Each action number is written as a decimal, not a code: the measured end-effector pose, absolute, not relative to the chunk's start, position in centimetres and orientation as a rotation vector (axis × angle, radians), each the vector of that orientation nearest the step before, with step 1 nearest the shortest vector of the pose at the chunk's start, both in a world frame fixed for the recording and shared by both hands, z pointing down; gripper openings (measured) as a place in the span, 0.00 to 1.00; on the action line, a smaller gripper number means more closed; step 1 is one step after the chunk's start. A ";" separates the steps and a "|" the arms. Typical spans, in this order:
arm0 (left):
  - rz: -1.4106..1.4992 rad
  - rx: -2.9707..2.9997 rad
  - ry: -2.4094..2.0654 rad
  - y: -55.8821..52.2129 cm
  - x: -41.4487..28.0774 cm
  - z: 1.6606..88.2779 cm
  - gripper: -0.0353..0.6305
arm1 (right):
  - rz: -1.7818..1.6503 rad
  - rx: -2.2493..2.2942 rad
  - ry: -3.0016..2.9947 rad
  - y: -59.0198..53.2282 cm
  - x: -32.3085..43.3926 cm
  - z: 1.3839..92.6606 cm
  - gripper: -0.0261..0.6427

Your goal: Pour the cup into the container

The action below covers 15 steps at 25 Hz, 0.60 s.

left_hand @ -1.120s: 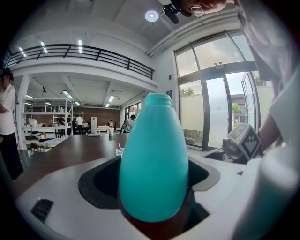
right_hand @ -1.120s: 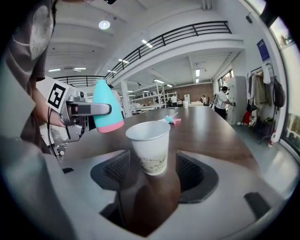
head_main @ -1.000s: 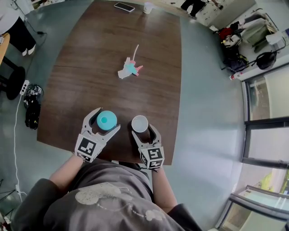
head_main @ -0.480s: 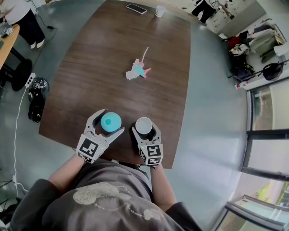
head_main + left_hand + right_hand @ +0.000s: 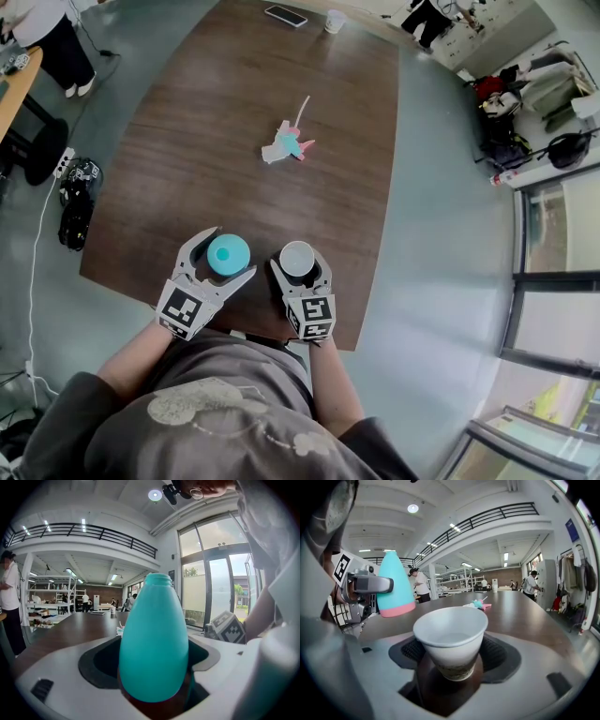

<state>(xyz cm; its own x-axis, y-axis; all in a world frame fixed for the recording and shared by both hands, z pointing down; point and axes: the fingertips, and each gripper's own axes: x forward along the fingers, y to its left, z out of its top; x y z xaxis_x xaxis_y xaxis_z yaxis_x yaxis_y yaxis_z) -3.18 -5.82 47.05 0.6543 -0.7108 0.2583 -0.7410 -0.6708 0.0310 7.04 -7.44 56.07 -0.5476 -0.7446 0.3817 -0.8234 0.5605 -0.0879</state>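
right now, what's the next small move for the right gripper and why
Probably shut the jaws of the right gripper on the white cup: it stands upright between them on the table, apparently not yet squeezed, beside the open-necked teal container.

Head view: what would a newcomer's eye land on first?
The teal bottle between the left tongs and the white cup between the right tongs stand side by side at the near edge of the dark wooden table. Farther out, a small pink-and-teal object lies alone mid-table.
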 end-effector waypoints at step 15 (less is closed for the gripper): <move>0.316 2.760 -1.166 -6.2 -2.7 46.4 0.67 | 0.354 1.258 -2.528 -7.8 7.1 52.0 0.51</move>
